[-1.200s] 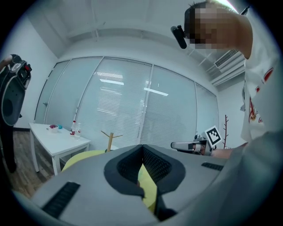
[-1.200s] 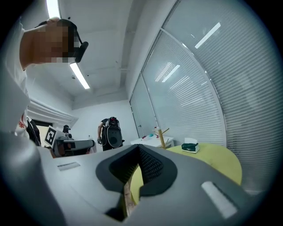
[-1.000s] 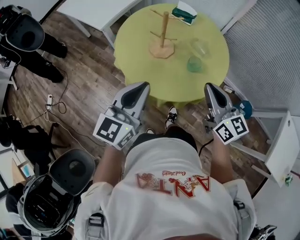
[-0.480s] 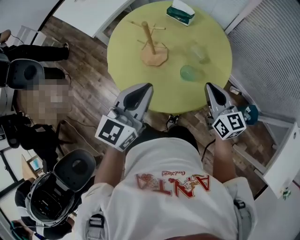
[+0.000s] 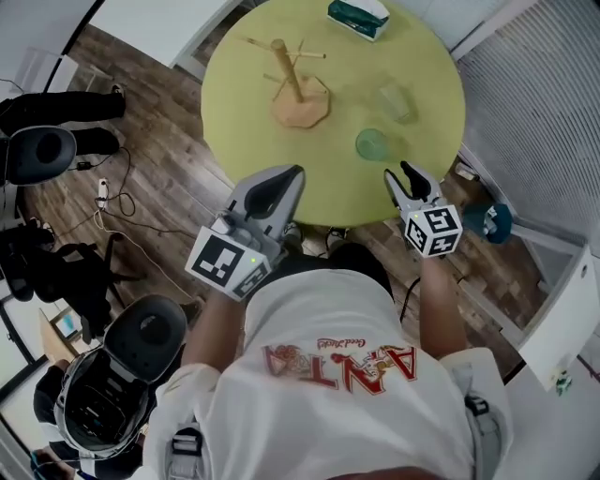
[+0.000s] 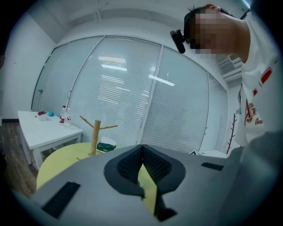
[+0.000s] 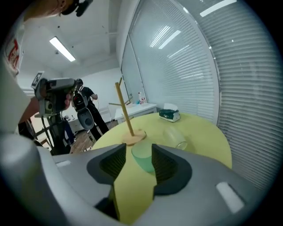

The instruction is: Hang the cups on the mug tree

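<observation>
A wooden mug tree (image 5: 286, 80) stands bare on the round yellow-green table (image 5: 244, 141), left of centre; it also shows in the left gripper view (image 6: 96, 137) and the right gripper view (image 7: 124, 114). A green cup (image 5: 372, 144) sits near the table's front edge, with a clear cup (image 5: 397, 98) lying behind it. My right gripper (image 5: 400, 175) is at the table edge just short of the green cup (image 7: 143, 156). Its jaws have just been opening and stand open (image 7: 139, 152) with nothing between them. My left gripper (image 5: 286, 176) hovers at the front edge, pads meeting at the tips (image 6: 142, 148), holding nothing.
A green tissue box (image 5: 357, 16) lies at the table's far side. Office chairs (image 5: 47, 155) and cables are on the wooden floor to the left. A white table (image 6: 44, 132) with bottles stands beyond. A person with camera gear (image 7: 84, 110) stands off to the left.
Both grippers have moved forward to the table's front edge. The right gripper has dropped lower toward the green cup and its jaws have parted.
</observation>
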### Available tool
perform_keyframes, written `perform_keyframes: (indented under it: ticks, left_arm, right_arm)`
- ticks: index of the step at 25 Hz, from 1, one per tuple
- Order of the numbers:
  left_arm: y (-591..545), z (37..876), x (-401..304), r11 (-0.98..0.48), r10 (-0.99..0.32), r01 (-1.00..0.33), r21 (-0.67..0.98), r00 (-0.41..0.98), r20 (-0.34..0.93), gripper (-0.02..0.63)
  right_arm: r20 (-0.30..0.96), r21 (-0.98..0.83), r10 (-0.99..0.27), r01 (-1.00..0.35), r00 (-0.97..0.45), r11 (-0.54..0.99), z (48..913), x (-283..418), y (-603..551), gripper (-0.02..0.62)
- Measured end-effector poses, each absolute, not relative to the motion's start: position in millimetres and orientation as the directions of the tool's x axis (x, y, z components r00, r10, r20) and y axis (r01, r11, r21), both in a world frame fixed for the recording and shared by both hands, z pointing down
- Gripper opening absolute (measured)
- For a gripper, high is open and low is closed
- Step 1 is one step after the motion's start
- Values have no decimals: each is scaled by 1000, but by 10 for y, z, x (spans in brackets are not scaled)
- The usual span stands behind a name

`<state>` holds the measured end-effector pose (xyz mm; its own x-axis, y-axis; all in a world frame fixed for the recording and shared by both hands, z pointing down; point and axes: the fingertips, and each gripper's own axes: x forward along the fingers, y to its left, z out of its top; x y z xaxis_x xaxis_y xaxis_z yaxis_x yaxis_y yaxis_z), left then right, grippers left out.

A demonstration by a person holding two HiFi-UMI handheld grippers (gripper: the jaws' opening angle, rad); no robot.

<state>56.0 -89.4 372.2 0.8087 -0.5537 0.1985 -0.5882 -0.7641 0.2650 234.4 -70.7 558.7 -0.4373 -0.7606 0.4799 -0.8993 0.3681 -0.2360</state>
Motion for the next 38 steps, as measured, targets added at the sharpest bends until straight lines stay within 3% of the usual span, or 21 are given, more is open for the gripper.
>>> perform_keyframes:
  ticks: [4,11,20,38]
  left_arm:
    - [-968,3740,501,-771,-538,-572,279,820,196,9]
    - [-1041,3886,387,-765,-523,-569,303,822,224,9]
    - [-1179,4024,235,-742,-532,-587,323,809,249,9]
    - [-1328,4123,62,-716,-552,-614,332,789,268,9]
  right_arm:
    - [586,-197,-694,-904,-418,379,6042,2229,-743,249]
    - [691,-90,-627,-903,-361,421,6577,2166,-966,310]
    - [738,-47,-574,-877,-354,479,6930,2080,-1263,328]
    - [669,-16,-648,-879,-363,477,6762,1897,-1743,339]
